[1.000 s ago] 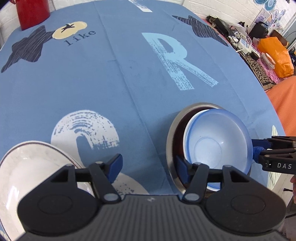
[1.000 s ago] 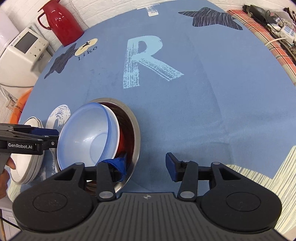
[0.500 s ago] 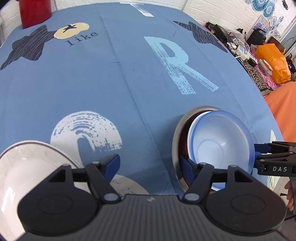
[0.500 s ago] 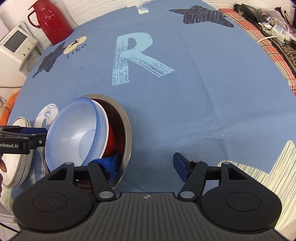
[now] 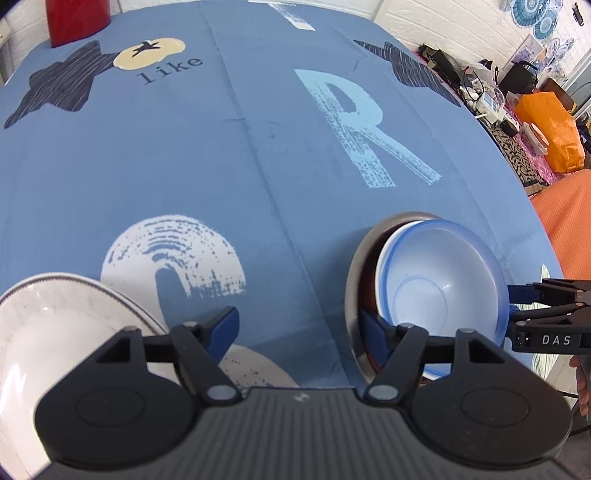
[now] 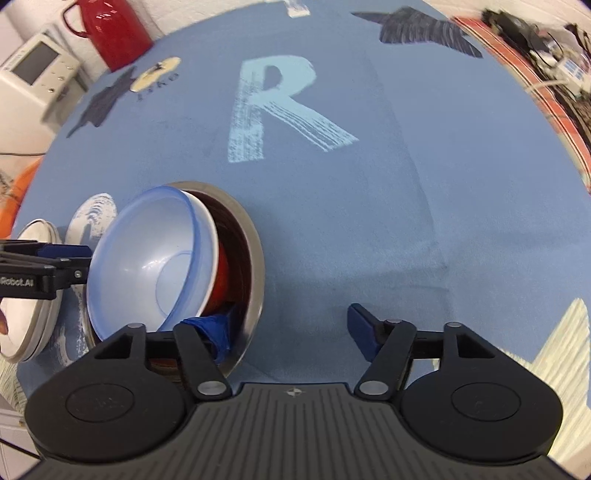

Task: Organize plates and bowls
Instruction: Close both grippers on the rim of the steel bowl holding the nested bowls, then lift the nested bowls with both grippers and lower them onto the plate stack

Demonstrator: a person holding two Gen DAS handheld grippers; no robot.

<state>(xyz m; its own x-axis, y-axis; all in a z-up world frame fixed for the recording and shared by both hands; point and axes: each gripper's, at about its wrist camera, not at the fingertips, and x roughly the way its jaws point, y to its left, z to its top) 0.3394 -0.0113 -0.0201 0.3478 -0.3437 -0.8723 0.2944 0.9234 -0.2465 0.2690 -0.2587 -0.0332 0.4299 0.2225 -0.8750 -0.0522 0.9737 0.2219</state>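
Observation:
A nested stack stands on the blue tablecloth: a steel bowl [image 5: 354, 266] [image 6: 255, 258] holding a red bowl [image 6: 221, 275], a white bowl [image 6: 209, 243] and, on top, a tilted translucent blue bowl [image 5: 443, 288] [image 6: 147, 266]. My right gripper [image 6: 291, 328] is open, its left finger inside the steel bowl's near rim and its right finger outside on the cloth. My left gripper [image 5: 297, 328] is open too, its right finger at the stack's left edge. A white plate [image 5: 55, 332] [image 6: 29, 295] lies left of the stack.
A red jug [image 5: 74, 18] [image 6: 110, 33] stands at the table's far edge, with a white appliance [image 6: 37, 74] beyond it. Cluttered shelves and an orange bag [image 5: 554, 129] lie off the right side. A person's hand [image 5: 583, 380] holds each gripper.
Both cameras have shifted slightly around the stack, and the right view is now a little blurred. Both grippers stay open and the bowls keep their place.

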